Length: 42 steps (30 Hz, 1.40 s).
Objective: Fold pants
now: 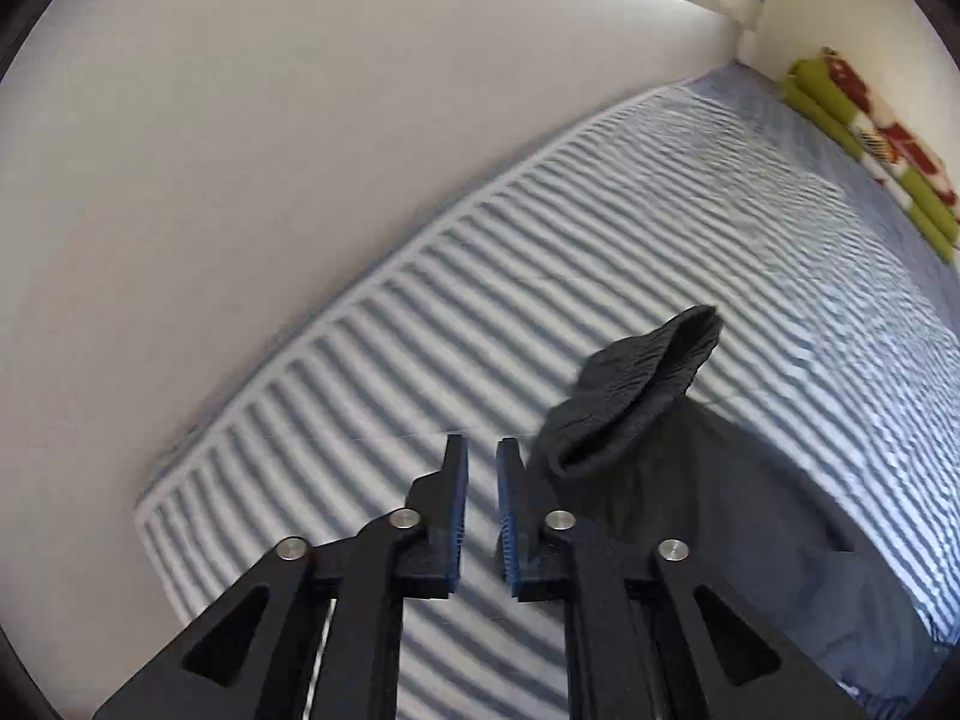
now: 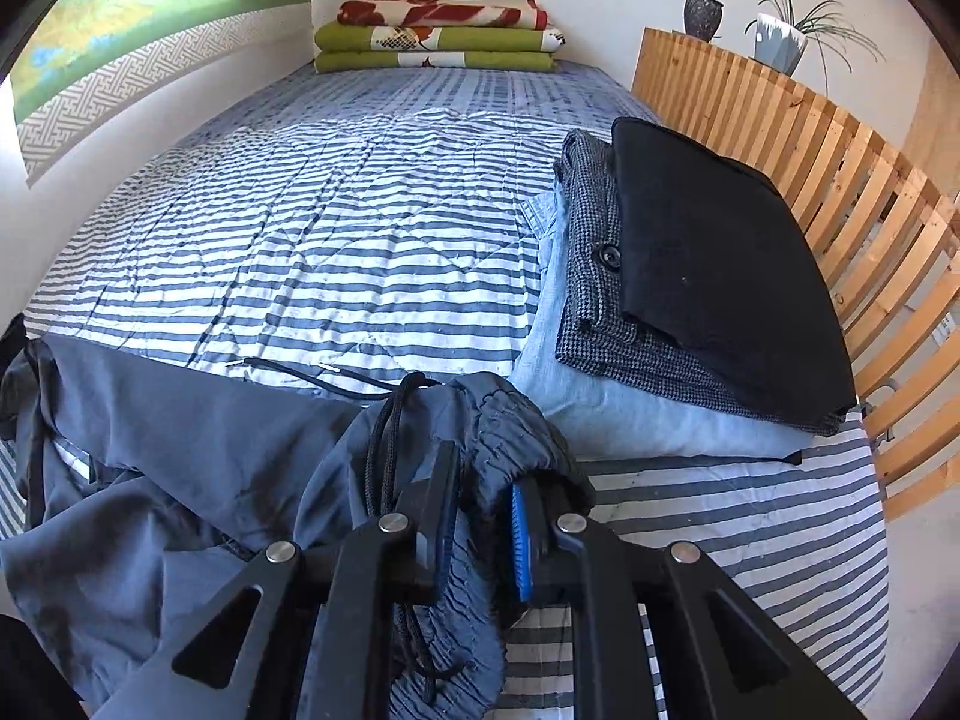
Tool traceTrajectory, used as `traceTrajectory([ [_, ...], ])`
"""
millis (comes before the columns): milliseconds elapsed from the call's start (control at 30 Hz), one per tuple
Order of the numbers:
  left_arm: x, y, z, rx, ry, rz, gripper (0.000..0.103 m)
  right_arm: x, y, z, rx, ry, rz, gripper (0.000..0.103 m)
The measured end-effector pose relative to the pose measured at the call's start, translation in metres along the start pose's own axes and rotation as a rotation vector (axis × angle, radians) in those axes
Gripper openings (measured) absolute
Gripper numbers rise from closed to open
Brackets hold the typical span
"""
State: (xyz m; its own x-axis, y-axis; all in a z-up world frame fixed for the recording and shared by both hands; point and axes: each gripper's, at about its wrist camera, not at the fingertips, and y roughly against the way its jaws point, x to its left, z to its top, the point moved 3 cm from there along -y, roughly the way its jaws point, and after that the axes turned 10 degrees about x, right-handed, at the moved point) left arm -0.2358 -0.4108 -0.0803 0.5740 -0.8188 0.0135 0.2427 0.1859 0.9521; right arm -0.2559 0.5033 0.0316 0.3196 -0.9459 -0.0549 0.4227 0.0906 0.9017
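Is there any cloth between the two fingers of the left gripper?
No, the left gripper has only the blue-and-white striped bed cover showing through its gap, and the dark grey pants lie beside it.

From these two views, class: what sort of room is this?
Most likely a bedroom: a bed under a striped quilt, folded blankets at its far end, and a stack of folded clothes beside the wooden slatted rail.
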Motion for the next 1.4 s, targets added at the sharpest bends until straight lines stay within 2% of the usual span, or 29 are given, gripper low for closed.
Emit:
traceTrajectory([
  [33,0.016,0.0,0.0,0.02,0.021,-0.018,0.036,-0.001,0.001,0.001,-0.001,-0.001,0.004,0.014],
  [67,0.026,0.002,-0.001,0.025,0.033,-0.033,0.045,-0.002,0.002,0.002,-0.002,-0.004,0.008,0.014],
  [167,0.04,0.019,-0.001,-0.039,0.041,-0.006,0.047,-0.007,0.002,0.004,0.009,-0.006,-0.002,0.017],
  [233,0.038,0.03,0.001,-0.082,0.056,-0.047,0.048,-0.009,0.0,0.005,0.041,0.003,-0.017,0.019],
  [300,0.013,0.03,0.003,-0.067,-0.001,-0.12,0.053,-0.016,0.001,0.004,0.059,-0.016,-0.023,0.019],
  [367,-0.029,0.021,-0.003,-0.016,-0.108,-0.174,0.069,-0.022,0.006,0.004,0.053,-0.035,-0.02,0.02],
  [467,-0.095,-0.007,-0.012,0.095,-0.199,-0.236,0.073,-0.021,0.023,0.007,0.003,-0.038,-0.046,0.021],
  [500,-0.111,-0.021,-0.018,0.131,-0.223,-0.23,0.073,-0.019,0.028,0.009,-0.01,-0.033,-0.042,0.023],
  [600,-0.145,-0.055,-0.031,0.112,-0.28,0.006,0.073,-0.007,0.042,0.011,-0.035,-0.009,-0.005,0.026],
  [633,-0.151,-0.063,-0.034,0.115,-0.288,0.02,0.067,-0.001,0.045,0.011,-0.039,0.01,0.006,0.026],
  [667,-0.154,-0.068,-0.04,0.127,-0.299,-0.007,0.049,0.005,0.048,0.011,-0.046,0.023,0.019,0.026],
  [700,-0.152,-0.061,-0.043,0.108,-0.303,-0.032,0.042,0.011,0.051,0.011,-0.05,0.032,0.042,0.027],
  [733,-0.154,-0.057,-0.045,0.101,-0.31,-0.034,0.014,0.018,0.052,0.011,-0.048,0.045,0.076,0.027],
  [767,-0.15,-0.051,-0.049,0.104,-0.313,-0.037,0.003,0.027,0.052,0.01,-0.042,0.06,0.113,0.027],
  [867,-0.128,-0.019,-0.054,0.07,-0.283,-0.075,0.003,0.056,0.046,0.005,-0.021,0.113,0.167,0.027],
  [1000,-0.057,0.03,-0.052,0.002,-0.188,-0.134,0.003,0.097,0.031,-0.005,0.014,0.199,0.206,0.027],
  [1033,-0.037,0.038,-0.053,-0.011,-0.168,-0.119,0.003,0.107,0.027,-0.007,0.022,0.223,0.213,0.027],
  [1133,0.021,0.044,-0.051,-0.015,-0.097,-0.009,0.003,0.13,0.017,-0.011,0.029,0.288,0.226,0.027],
  [1200,0.054,0.037,-0.05,0.032,-0.054,0.035,0.007,0.141,0.011,-0.013,0.032,0.324,0.248,0.027],
  [1233,0.068,0.034,-0.051,0.054,-0.03,0.042,0.013,0.147,0.009,-0.014,0.031,0.337,0.261,0.027],
  [1267,0.079,0.031,-0.049,0.061,-0.008,0.047,0.023,0.151,0.008,-0.013,0.024,0.347,0.271,0.027],
  [1300,0.084,0.033,-0.048,0.054,0.005,0.051,0.026,0.154,0.007,-0.012,0.012,0.353,0.281,0.027],
  [1400,0.075,0.039,-0.036,0.019,-0.015,-0.015,0.034,0.161,0.0,-0.005,-0.001,0.374,0.289,0.027],
])
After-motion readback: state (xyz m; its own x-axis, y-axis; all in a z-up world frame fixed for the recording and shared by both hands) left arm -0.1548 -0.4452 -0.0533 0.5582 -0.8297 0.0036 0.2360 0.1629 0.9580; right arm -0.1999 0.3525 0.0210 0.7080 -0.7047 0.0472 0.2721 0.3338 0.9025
